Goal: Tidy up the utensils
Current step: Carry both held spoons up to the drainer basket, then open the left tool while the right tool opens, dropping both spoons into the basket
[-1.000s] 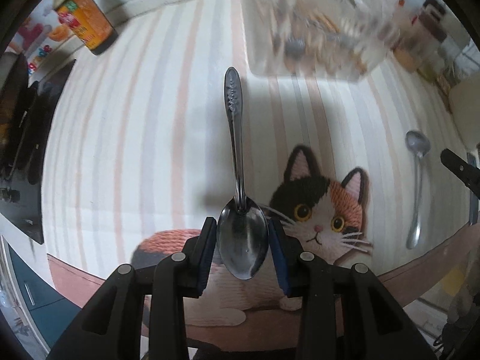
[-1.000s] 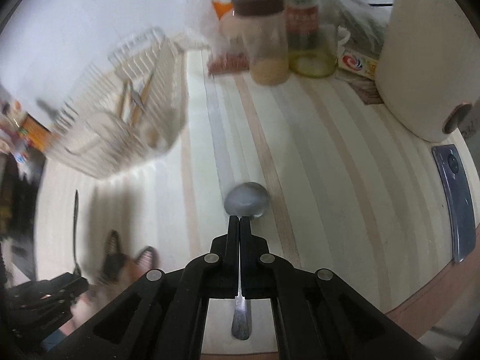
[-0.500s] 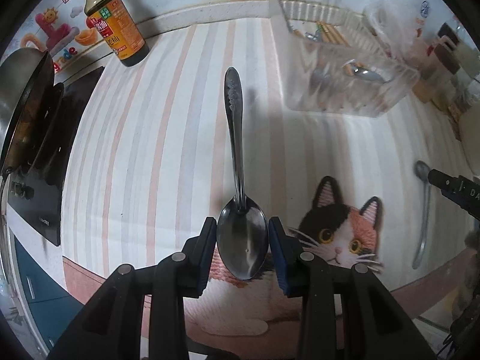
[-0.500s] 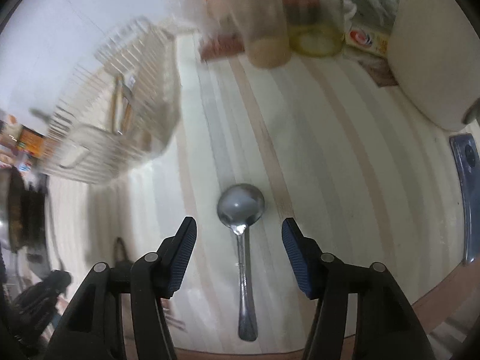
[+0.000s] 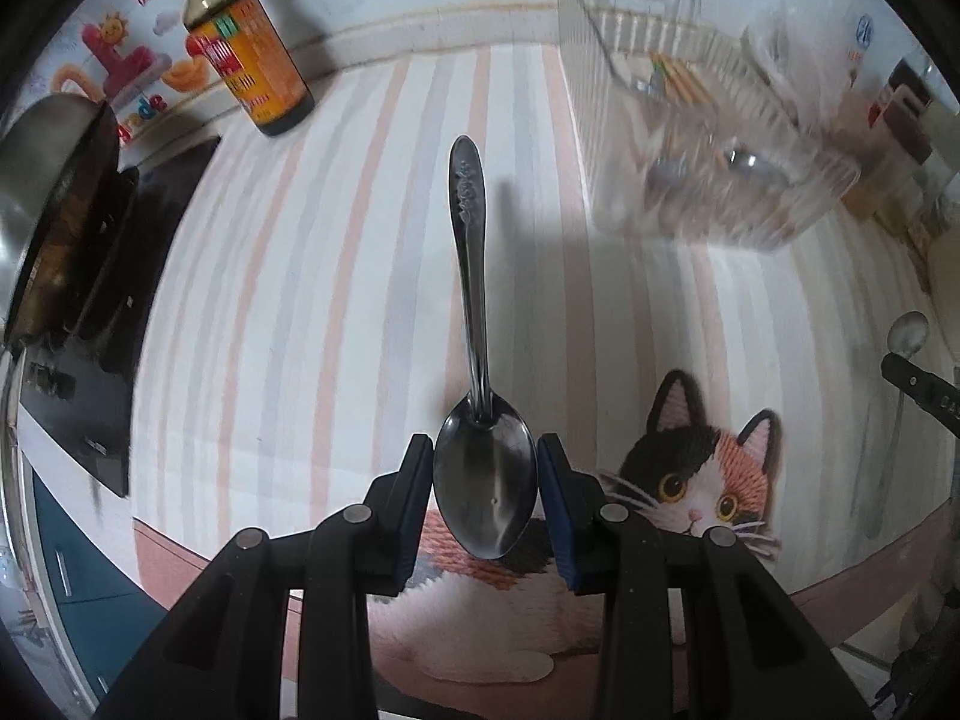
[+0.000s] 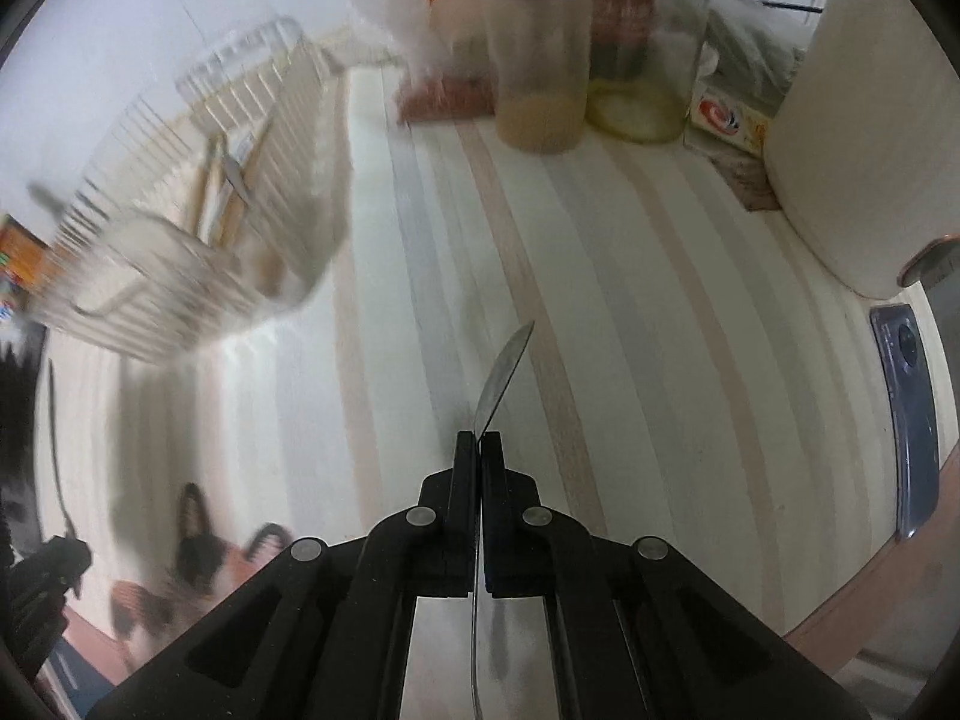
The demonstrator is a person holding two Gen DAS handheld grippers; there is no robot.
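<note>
My left gripper point(image 5: 485, 501) is shut on the bowl of a steel spoon point(image 5: 474, 324), whose handle points forward over the striped mat. My right gripper point(image 6: 479, 456) is shut on a second spoon point(image 6: 501, 375), held by the neck, its bowl turned edge-on and tilted up off the mat. That second spoon point(image 5: 906, 336) and the right gripper's tip show at the far right of the left wrist view. A clear ribbed utensil basket point(image 5: 708, 138) with chopsticks and spoons inside stands at the back; it also shows in the right wrist view point(image 6: 198, 228).
A sauce bottle point(image 5: 246, 54) stands back left beside a black stove point(image 5: 90, 276). Jars point(image 6: 540, 54), a white appliance point(image 6: 870, 120) and a dark phone point(image 6: 912, 420) crowd the right side. The cat picture point(image 5: 702, 480) lies near the table's front edge.
My right gripper, open around the lying spoon half a second ago, has shut on it and lifted it, bowl turned on edge. The left gripper has swung left, still holding its spoon.
</note>
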